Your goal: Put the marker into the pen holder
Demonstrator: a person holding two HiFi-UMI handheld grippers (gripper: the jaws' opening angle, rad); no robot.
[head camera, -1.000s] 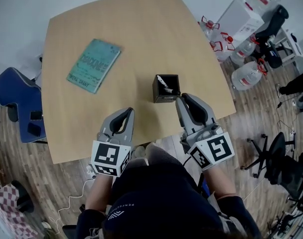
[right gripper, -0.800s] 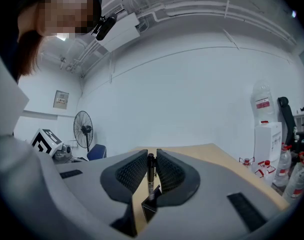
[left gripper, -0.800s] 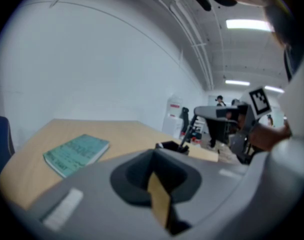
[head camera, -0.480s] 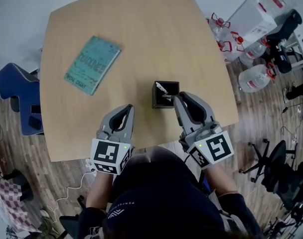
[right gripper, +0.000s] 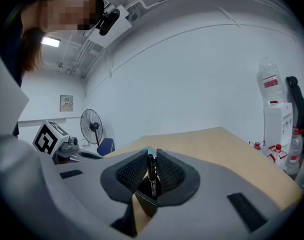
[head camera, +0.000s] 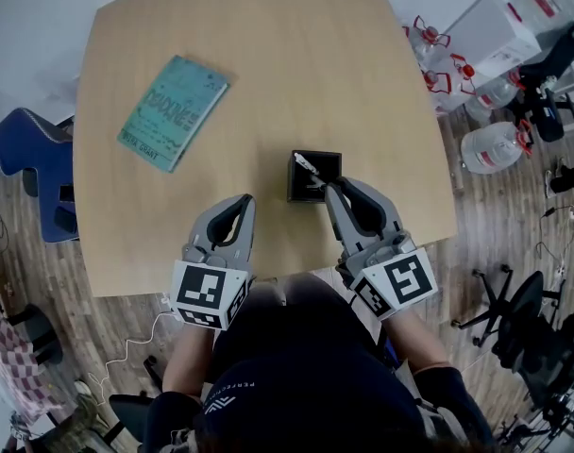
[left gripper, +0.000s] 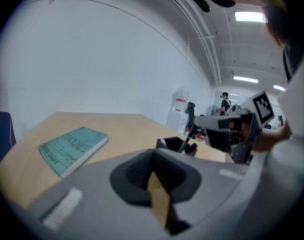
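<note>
A black square pen holder (head camera: 312, 190) stands on the wooden table (head camera: 268, 64) near its front edge. The black marker (head camera: 310, 169), white at its far end, leans inside the holder, and my right gripper (head camera: 333, 189) is shut on its near end at the holder's right rim. In the right gripper view the marker (right gripper: 151, 173) stands upright between the ribbed pads (right gripper: 168, 172). My left gripper (head camera: 243, 205) hovers to the left of the holder, shut with nothing in it. The left gripper view shows the holder (left gripper: 173, 145) and the slanting marker (left gripper: 188, 140) ahead.
A teal book (head camera: 172, 112) lies at the table's far left. A blue chair (head camera: 30, 177) stands off the left edge. Water bottles (head camera: 492, 145), a white box (head camera: 489, 43) and a black office chair (head camera: 532, 324) sit on the floor to the right.
My right gripper has edged left, closer to the pen holder, still holding the marker. The left gripper has stayed in place. The head view has shifted slightly.
</note>
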